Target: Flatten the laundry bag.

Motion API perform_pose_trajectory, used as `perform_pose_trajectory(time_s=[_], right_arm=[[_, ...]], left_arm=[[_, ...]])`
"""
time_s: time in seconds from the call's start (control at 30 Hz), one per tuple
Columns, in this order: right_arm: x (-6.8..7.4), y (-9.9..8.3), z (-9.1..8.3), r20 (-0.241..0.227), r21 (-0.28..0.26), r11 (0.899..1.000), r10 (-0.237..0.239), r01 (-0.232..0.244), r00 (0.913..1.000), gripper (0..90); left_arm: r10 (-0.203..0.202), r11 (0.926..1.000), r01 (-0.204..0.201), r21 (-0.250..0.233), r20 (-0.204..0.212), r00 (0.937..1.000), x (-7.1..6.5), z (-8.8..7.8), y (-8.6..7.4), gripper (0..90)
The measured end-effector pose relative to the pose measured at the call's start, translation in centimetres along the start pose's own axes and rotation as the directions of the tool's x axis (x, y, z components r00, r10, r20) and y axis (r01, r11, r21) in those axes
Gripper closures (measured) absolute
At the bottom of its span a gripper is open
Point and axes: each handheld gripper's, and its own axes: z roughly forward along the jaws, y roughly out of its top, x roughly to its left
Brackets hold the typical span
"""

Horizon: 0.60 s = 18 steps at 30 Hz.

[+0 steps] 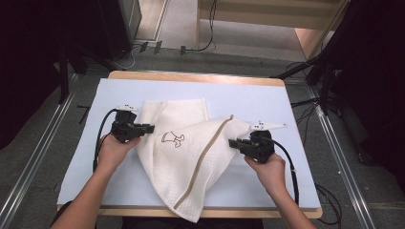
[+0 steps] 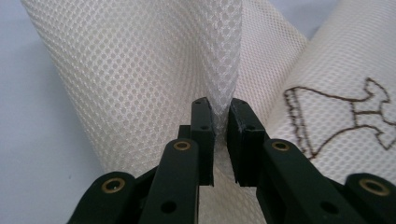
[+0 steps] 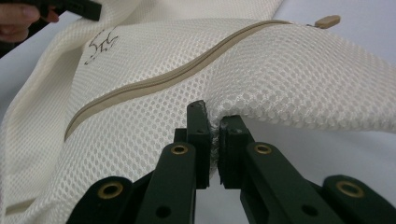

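A cream mesh laundry bag (image 1: 191, 152) with a tan zipper (image 1: 205, 152) and a brown embroidered figure (image 1: 173, 139) lies bunched across the blue mat (image 1: 267, 102); its lower corner hangs over the table's front edge. My left gripper (image 1: 148, 128) is shut on a fold of the mesh laundry bag (image 2: 154, 74) at its left side, beside the embroidered figure (image 2: 341, 114). My right gripper (image 1: 235, 143) is shut on the mesh laundry bag's (image 3: 289, 79) right edge, just below the zipper (image 3: 154, 84) and its tan pull tab (image 3: 327, 21). The left gripper (image 3: 79, 7) appears far off in the right gripper view.
The wooden table (image 1: 191, 75) carries the blue mat, bare around the bag. Cables (image 1: 102, 131) trail from both grippers. Metal rails (image 1: 43, 138) run along the floor on both sides, with dark equipment beyond.
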Motion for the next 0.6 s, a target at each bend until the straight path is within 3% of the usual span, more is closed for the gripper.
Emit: perform_pose_trajectory(time_s=[0.03,0.2,0.27,0.3,0.43,0.6], right_arm=[[0.3,-0.7,-1.0,0.007,0.001,1.0,-0.012,0.012,0.9999,87.1],[0.0,-1.7,-2.7,0.047,-0.01,1.0,-0.024,0.024,0.9986,87.1],[-0.8,-1.9,-3.6,0.062,-0.017,1.0,-0.006,0.007,0.9981,87.1],[-1.7,-2.0,-4.4,0.093,-0.017,1.0,0.0,0.002,0.9957,87.1],[-2.9,-2.4,-5.7,0.122,-0.037,0.999,0.026,-0.021,0.9922,87.0],[-3.0,-2.9,-6.0,0.098,-0.035,0.999,0.023,-0.02,0.9949,86.9]], left_arm=[[-0.013,0.9999,0.013,-0.01,0.002,0.9999,0.2,-0.4,-0.1,82.1],[-0.024,0.9995,0.024,-0.02,0.027,0.9994,0.4,-1.5,-0.5,81.0],[-0.027,0.9996,0.027,-0.012,0.044,0.9987,0.3,-2.0,-0.9,80.5],[-0.026,0.9996,0.026,-0.003,0.068,0.9973,0.2,-2.3,-1.3,80.3],[-0.026,0.9997,0.025,0.006,0.101,0.9946,0.0,-3.3,-2.1,80.1],[0.0,1.0,0.0,-0.003,0.08,0.9968,1.1,-4.7,-2.9,69.7]])
